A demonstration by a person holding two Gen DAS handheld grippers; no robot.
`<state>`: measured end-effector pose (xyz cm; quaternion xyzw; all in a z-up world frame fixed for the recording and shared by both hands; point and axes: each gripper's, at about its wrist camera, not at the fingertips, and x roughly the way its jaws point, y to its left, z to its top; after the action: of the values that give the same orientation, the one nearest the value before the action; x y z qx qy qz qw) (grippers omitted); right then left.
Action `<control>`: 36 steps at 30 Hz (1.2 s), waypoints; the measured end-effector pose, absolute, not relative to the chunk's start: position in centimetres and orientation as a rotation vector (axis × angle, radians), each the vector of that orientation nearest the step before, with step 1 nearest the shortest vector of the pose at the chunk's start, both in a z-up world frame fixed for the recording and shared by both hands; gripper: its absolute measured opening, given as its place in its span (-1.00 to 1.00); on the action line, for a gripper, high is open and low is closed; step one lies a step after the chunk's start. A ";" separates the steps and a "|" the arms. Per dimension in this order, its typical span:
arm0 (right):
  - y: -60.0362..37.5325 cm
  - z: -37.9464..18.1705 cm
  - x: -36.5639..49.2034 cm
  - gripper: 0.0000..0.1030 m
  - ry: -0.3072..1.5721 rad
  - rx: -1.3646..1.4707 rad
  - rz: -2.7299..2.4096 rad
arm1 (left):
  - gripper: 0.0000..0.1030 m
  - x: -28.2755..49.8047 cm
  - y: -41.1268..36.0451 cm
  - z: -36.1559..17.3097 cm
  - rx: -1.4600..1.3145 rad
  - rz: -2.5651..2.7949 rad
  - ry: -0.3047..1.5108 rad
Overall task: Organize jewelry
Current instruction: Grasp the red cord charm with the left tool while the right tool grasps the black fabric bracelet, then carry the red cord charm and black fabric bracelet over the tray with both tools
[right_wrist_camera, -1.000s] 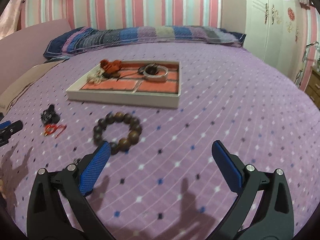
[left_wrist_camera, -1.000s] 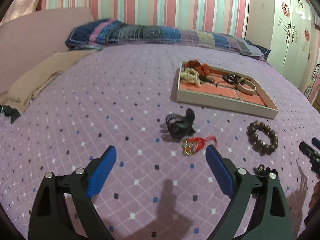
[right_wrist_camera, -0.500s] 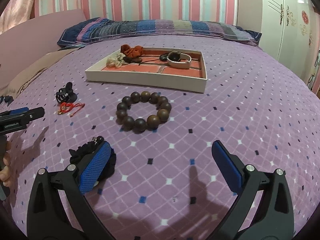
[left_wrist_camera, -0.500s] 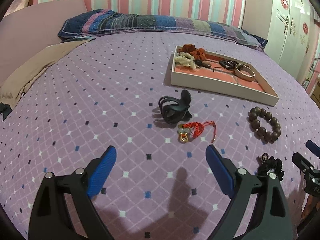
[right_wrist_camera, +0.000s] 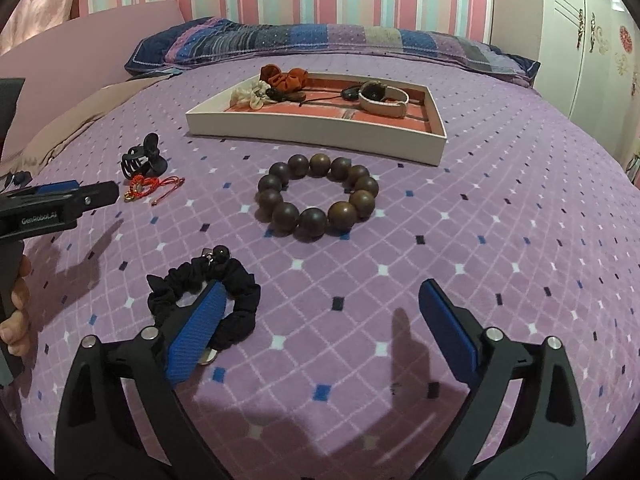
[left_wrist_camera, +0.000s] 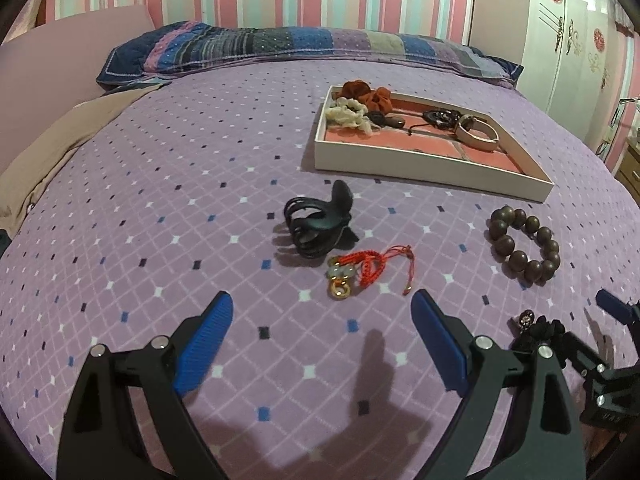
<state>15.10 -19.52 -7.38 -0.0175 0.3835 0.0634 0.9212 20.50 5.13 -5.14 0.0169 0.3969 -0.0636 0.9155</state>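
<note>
Left wrist view: your left gripper (left_wrist_camera: 322, 318) hangs over the purple bedspread (left_wrist_camera: 160, 184) with its blue pads spread wide and only cloth between them. A second ago the red cord charm (left_wrist_camera: 362, 268) lay almost level with the fingertips; now it lies further up, just above the gap, at centre frame. The black claw clip (left_wrist_camera: 316, 226) touches the charm's upper left side. The bead bracelet (left_wrist_camera: 524, 246) lies at right centre, well apart from the clip. The tray (left_wrist_camera: 420, 164) sits in the upper right, holding the orange scrunchie (left_wrist_camera: 366, 92), the cream scrunchie (left_wrist_camera: 348, 114) and the pale bangle (left_wrist_camera: 478, 134). The black scrunchie (left_wrist_camera: 538, 328) peeks out behind your right pad at lower right; a second ago only a sliver of it showed. Your right gripper's tip (left_wrist_camera: 616, 308) has come in at the right edge.

In the right wrist view your right gripper (right_wrist_camera: 322, 306) is wide but its jaws are closing, with bare bedspread between the pads. The black scrunchie (right_wrist_camera: 236, 288) now lies at lower left, partly hidden behind the left pad, whether touching it I cannot tell; a second ago it was barely visible. The bracelet (right_wrist_camera: 318, 196) has shifted from beside the left pad to centre frame, above the gap. The tray (right_wrist_camera: 320, 132) sits in the upper centre, closer and larger than before. Your left gripper (right_wrist_camera: 60, 202) reaches in from the left edge, pointing at the charm (right_wrist_camera: 150, 186) and clip (right_wrist_camera: 144, 158), with your fingers (right_wrist_camera: 18, 308) wrapped round its handle below
</note>
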 end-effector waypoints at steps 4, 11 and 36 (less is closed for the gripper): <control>-19.2 -7.7 15.2 0.68 0.796 -0.044 0.135 | 0.71 21.2 4.6 -5.3 0.033 -0.145 0.824; -19.0 -8.1 15.8 0.46 0.818 -0.032 0.156 | 0.03 23.1 3.9 -6.5 0.042 -0.165 0.878; -17.0 -8.3 15.3 -0.79 0.809 -0.022 0.249 | -0.76 23.3 4.0 -7.0 0.053 -0.197 0.871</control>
<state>15.35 -17.05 -8.29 -0.0109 0.3923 0.1207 0.9118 23.34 4.04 -7.05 0.0256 0.4213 -0.0951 0.9016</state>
